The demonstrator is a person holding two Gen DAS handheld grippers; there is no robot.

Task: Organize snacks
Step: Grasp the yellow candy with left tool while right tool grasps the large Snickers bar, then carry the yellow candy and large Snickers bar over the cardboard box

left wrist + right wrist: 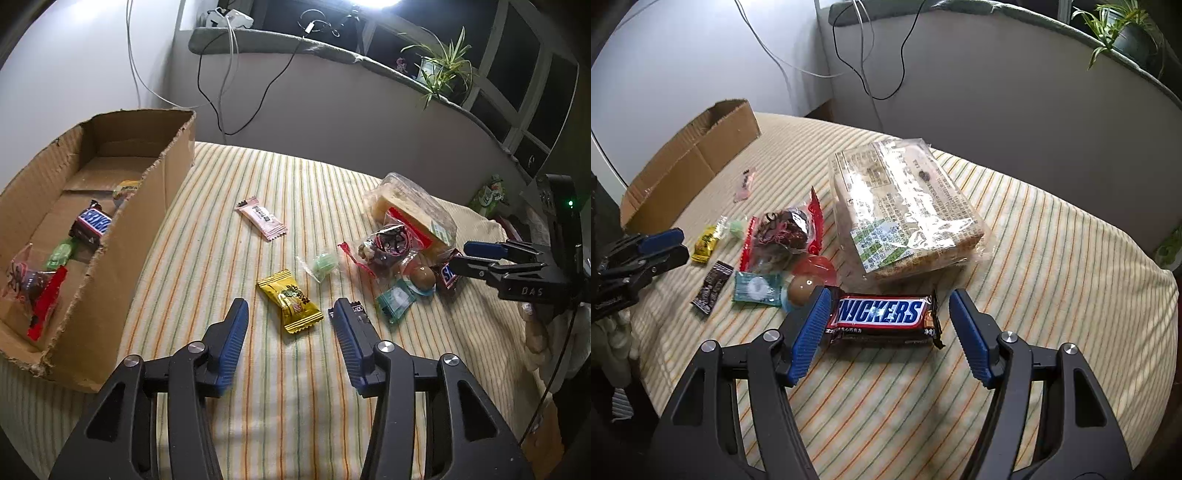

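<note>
**user1:** So, comparing the two wrist views. The left one looks right into the cardboard box (110, 206): there's already a Snickers bar (93, 224), a green candy (61, 253), a clear bag with a red seal (35, 295) and something yellowish at the far end. The right view only catches that box from outside, far off at the upper left, so you can't see any of that.

**user2:** Yeah, and the right view gives you the big clear pack of crackers (905, 214) with its printed label, plus a second Snickers bar (882, 319) lying flat on the striped cloth (1052, 258). In the left view that bar is mostly hidden behind the right gripper (461, 256).

**user1:** How are the fingers?

**user2:** Right gripper (886, 317) is spread wide, one finger on each end of that Snickers bar. The left-hand finger overlaps the wrapper's end; can't tell if it's touching. The other finger stands clear. No pinch.

**user1:** Left gripper (290, 319) is spread about halfway, nothing held. The yellow candy (291, 304) sits on the cloth between the fingertips, not touched. A small dark packet (359, 313) lies right by the right-hand finger.

**user2:** Other loose stuff: pink packet (263, 218) near the box, pale green candy (322, 265), teal packet (757, 288), brown ball (802, 290), and a nut-mix bag (783, 230).
</note>
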